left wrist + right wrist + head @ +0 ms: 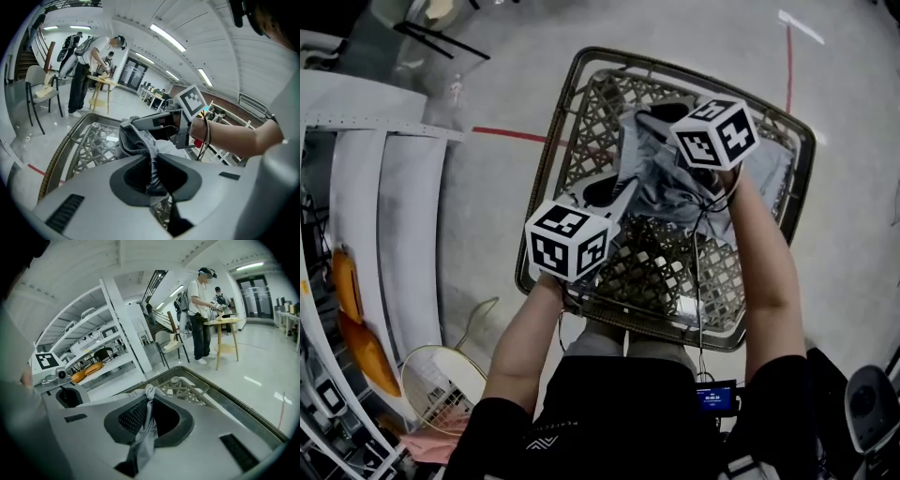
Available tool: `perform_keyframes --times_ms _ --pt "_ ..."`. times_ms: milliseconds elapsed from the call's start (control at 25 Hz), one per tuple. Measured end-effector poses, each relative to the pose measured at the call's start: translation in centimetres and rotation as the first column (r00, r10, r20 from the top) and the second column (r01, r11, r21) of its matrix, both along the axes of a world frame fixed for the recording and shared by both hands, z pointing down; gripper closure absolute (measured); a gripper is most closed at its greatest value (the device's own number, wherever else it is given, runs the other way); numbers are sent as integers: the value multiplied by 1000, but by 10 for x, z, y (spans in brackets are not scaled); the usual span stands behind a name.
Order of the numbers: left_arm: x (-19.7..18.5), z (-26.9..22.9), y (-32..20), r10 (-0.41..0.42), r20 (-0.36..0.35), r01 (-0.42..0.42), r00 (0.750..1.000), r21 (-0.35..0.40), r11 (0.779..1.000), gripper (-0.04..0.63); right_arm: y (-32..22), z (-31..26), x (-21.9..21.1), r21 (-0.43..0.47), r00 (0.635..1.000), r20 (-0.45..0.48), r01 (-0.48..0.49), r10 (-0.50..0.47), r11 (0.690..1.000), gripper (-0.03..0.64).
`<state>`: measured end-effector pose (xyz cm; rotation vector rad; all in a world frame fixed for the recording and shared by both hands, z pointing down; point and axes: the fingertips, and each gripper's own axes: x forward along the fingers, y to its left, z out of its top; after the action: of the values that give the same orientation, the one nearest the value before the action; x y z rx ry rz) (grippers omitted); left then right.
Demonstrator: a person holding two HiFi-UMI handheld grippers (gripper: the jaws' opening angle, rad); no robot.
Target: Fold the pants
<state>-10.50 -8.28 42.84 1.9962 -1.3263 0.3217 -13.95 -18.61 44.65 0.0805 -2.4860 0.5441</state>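
The grey pants (675, 192) lie bunched in a brown wicker basket (551, 155) on the floor, and both grippers lift part of them above it. My left gripper (619, 192) is shut on a fold of the pants (133, 140), which runs down between its jaws (152, 164). My right gripper (664, 116) is shut on another fold, and a strip of the pants (144, 439) hangs through its jaws (149, 397). From the left gripper view the right gripper (154, 123) shows just beyond the raised cloth. The rest of the pants hangs into the basket.
White shelving (403, 216) with orange things (366, 352) stands to the left of the basket. A round wire basket (441, 384) lies by my feet. A red tape line (511, 134) crosses the floor. People stand at a wooden table (225, 324) beside a chair (40, 86).
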Motion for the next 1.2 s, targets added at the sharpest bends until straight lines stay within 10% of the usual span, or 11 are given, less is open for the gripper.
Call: perform_keyframes --times_ms 1200 --pt "212 25 -38 365 -27 -366 931 -24 930 543 -42 35 231 -84 952 -9 -306 306 948 569"
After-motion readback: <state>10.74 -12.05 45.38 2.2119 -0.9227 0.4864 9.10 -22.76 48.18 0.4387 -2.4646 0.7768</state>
